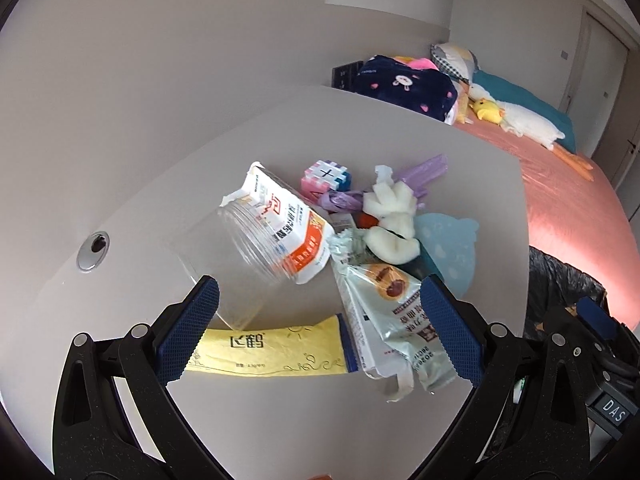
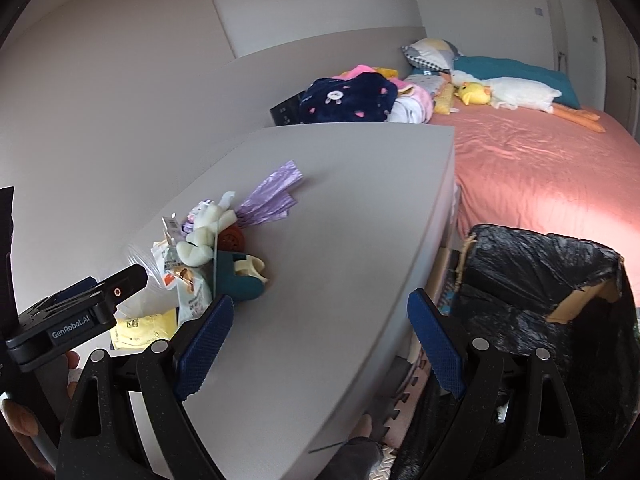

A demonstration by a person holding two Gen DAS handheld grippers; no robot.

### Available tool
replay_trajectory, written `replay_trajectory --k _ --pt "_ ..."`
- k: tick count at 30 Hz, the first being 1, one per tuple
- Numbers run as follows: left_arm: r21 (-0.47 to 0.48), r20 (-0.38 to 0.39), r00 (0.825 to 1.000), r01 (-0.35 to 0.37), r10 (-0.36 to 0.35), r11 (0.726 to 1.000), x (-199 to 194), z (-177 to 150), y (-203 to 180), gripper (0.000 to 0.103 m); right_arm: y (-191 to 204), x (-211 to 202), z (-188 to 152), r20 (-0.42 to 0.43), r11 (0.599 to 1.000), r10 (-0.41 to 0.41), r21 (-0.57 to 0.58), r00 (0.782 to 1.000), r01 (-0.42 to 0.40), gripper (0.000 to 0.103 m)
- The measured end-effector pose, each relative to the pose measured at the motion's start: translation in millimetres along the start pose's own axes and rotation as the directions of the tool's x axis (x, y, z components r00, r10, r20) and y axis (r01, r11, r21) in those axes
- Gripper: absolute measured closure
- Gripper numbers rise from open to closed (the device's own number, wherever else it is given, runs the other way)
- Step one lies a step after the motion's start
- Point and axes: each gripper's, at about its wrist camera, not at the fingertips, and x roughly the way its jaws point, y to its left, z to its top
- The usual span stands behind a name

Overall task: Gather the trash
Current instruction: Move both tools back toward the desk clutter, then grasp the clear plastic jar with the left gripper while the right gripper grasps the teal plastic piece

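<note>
A pile of trash lies on the grey table [image 1: 168, 216]. In the left wrist view I see a clear plastic jar [image 1: 236, 256] on its side, a white and orange packet [image 1: 288, 220], a yellow wrapper [image 1: 272, 350], a silver snack wrapper [image 1: 392, 312], white foam pieces [image 1: 392, 208] and purple bags [image 1: 424, 172]. My left gripper [image 1: 320, 328] is open and empty just above the near wrappers. My right gripper [image 2: 320, 340] is open and empty over the table's right edge, next to the bin with a black bag [image 2: 552, 292].
A puzzle cube [image 1: 328, 176] and a light blue piece [image 1: 448, 248] lie in the pile. A cable hole [image 1: 93, 250] sits in the table at left. A bed with a pink sheet [image 2: 540, 168], plush toys and clothes lies beyond the table.
</note>
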Motion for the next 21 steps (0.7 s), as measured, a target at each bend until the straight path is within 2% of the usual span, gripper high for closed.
replay_trajectory --k 11,21 --pt "-0.047 -0.019 0.997 -0.079 0.078 0.996 26 18 23 0.006 28 38 16 -0.055 0.996 0.069 -0.044 0.996 -0.072 0.014" --pt "-0.050 -0.021 0.985 -0.173 0.172 0.984 42 27 41 0.006 36 78 20 -0.124 0.994 0.097 -0.036 0.988 -0.102 0.014"
